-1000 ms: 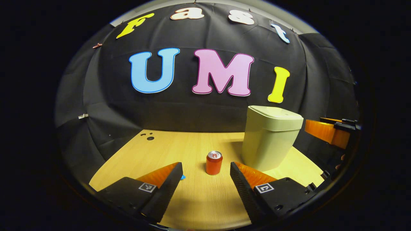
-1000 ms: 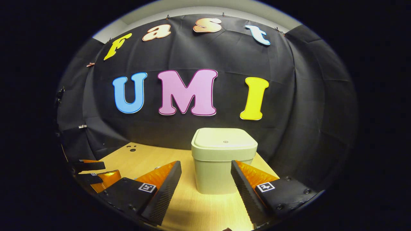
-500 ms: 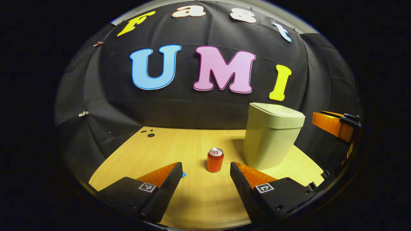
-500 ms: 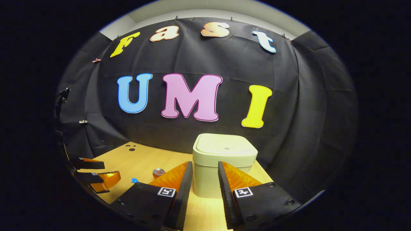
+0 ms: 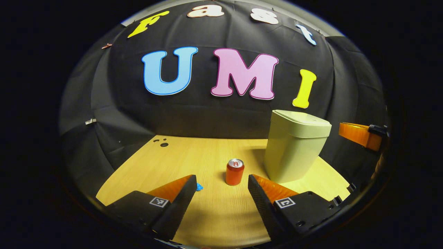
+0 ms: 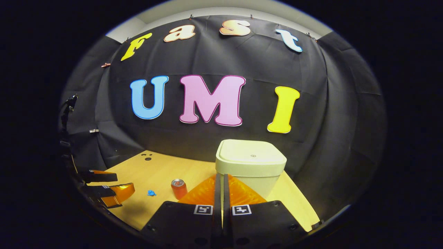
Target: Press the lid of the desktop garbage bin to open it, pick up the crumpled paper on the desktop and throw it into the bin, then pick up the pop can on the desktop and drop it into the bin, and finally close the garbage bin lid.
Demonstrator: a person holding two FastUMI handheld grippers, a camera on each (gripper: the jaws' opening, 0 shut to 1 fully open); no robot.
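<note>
On the tabletop (image 6: 159, 169), the closed bin (image 6: 251, 166) stands right of the can (image 6: 179, 188) and paper scrap (image 6: 151, 192). Right tongs (image 6: 220, 186) are pinched together, empty; left tongs (image 5: 221, 188) gape, empty. Its stiff lid (image 6: 251, 154) probably wants a firm press near the centre.

one garbage bin (image 6: 251, 165), one pop can (image 5: 234, 172), one crumpled paper (image 6: 151, 193), two tools

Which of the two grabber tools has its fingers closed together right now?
The right gripper: its two fingers meet with nothing between them, in front of the pale green plastic bin. The left gripper has its fingers spread wide apart.
</note>
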